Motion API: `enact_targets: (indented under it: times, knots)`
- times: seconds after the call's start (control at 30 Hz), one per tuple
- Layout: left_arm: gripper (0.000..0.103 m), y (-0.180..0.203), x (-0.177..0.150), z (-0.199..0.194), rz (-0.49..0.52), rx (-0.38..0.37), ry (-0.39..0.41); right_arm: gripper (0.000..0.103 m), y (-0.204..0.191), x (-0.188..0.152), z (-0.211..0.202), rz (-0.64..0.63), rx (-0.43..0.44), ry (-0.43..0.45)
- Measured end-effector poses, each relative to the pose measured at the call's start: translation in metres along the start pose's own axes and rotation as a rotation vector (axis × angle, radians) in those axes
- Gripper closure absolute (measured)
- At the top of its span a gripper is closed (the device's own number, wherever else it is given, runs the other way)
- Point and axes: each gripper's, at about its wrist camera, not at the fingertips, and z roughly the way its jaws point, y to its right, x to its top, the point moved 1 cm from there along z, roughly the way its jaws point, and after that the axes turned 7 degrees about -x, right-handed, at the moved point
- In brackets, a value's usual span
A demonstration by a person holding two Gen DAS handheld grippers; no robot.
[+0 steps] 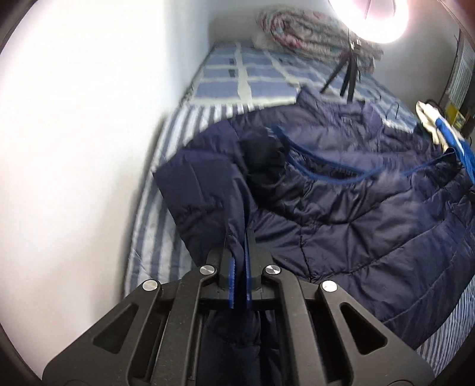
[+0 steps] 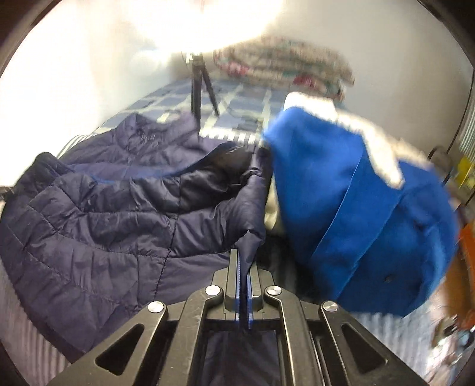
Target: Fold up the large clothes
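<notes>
Jaws of the left gripper [image 1: 240, 234] are clamped together on a pinch of the navy puffer jacket [image 1: 341, 213], with a fold of its dark fabric running between the blue pads and hanging down behind the black linkage. In the right wrist view the right gripper [image 2: 244, 255] is likewise closed on a peaked pinch of the same jacket [image 2: 98, 219], the cloth squeezed between its pads and trailing below the frame. Beyond both grippers the jacket lies spread on the bed [image 1: 154, 207], whose sheet is blue and white, striped near the edge and checked farther back. The quilted body is rumpled, one front panel turned back so that the darker lining and a bright blue trim line show, and the collar points toward the far end of the bed. Just beside the jacket, on the right gripper's side, sits a bright blue garment [image 2: 371, 213] with pale fleecy lining; it is blurred, and I cannot tell whether it touches the jacket. Farther back a small black tripod [image 1: 344, 77] stands on the checked sheet near the collar. Behind it a rolled floral blanket [image 1: 314, 35] rests against the white wall [image 1: 74, 148], under a glaring lamp [image 1: 374, 17].
</notes>
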Motion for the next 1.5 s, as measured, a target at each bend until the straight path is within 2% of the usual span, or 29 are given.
enact_targets:
  times: [0.17,0.23,0.4,0.57,0.6,0.63,0.67,0.73,0.8,0.87,0.93,0.97,1.03,1.1,1.2,1.23,1.33,1.37,1.43,1.5]
  knots:
    - [0.101,-0.012,0.027,-0.015,-0.037,0.008,0.105,0.103,-0.012,0.024,-0.026,-0.087,-0.143,0.162]
    - [0.101,-0.019,0.042,-0.01,-0.059,0.013,0.135,0.103,-0.013,0.033,-0.024,-0.09,-0.18,0.198]
    - [0.101,-0.029,0.078,0.035,-0.103,0.047,0.131,0.103,-0.019,0.066,0.023,-0.048,-0.248,0.164]
    - [0.1,-0.023,0.104,0.072,-0.07,0.144,0.156,0.103,-0.042,0.091,0.068,-0.139,-0.368,0.163]
    - [0.1,-0.024,0.106,0.082,-0.073,0.165,0.15,0.103,-0.046,0.093,0.077,-0.153,-0.381,0.146]
    - [0.099,-0.025,0.108,0.1,-0.075,0.19,0.112,0.103,-0.048,0.094,0.088,-0.169,-0.388,0.121]
    - [0.095,-0.027,0.108,0.114,-0.078,0.205,0.079,0.103,-0.052,0.095,0.1,-0.191,-0.401,0.088]
    - [0.092,-0.025,0.107,0.131,-0.065,0.22,0.038,0.102,-0.057,0.092,0.116,-0.233,-0.422,0.046]
    - [0.074,-0.023,0.108,0.138,-0.043,0.267,0.014,0.099,-0.059,0.089,0.127,-0.266,-0.437,-0.004]
    - [0.061,-0.022,0.111,0.128,-0.037,0.275,0.039,0.092,-0.059,0.089,0.13,-0.268,-0.441,-0.025]
    - [0.059,-0.017,0.116,0.109,-0.01,0.276,0.066,0.079,-0.056,0.09,0.121,-0.243,-0.404,-0.013]
    - [0.059,-0.014,0.118,0.099,0.009,0.294,0.082,0.077,-0.054,0.09,0.114,-0.222,-0.388,-0.007]
    - [0.059,-0.005,0.12,0.073,0.03,0.294,0.132,0.063,-0.049,0.085,0.092,-0.16,-0.322,0.016]
    - [0.059,0.01,0.117,0.047,0.046,0.215,0.163,0.052,-0.046,0.071,0.062,-0.103,-0.249,0.053]
    - [0.058,0.049,0.101,0.022,0.083,0.091,0.185,0.049,-0.038,0.039,0.023,-0.02,-0.137,0.066]
    - [0.058,0.066,0.093,0.022,0.105,0.033,0.165,0.047,-0.036,0.028,0.014,0.019,-0.096,0.057]
    - [0.058,0.112,0.079,0.04,0.162,-0.07,0.081,0.046,-0.023,-0.011,0.001,0.154,0.012,-0.021]
    - [0.058,0.125,0.075,0.046,0.181,-0.079,0.069,0.045,-0.018,-0.025,-0.001,0.204,0.036,-0.048]
    - [0.058,0.152,0.072,0.065,0.221,-0.078,0.051,0.036,-0.007,-0.05,-0.001,0.298,0.064,-0.087]
    - [0.058,0.169,0.072,0.08,0.239,-0.064,0.044,0.034,0.006,-0.072,0.002,0.393,0.034,-0.103]
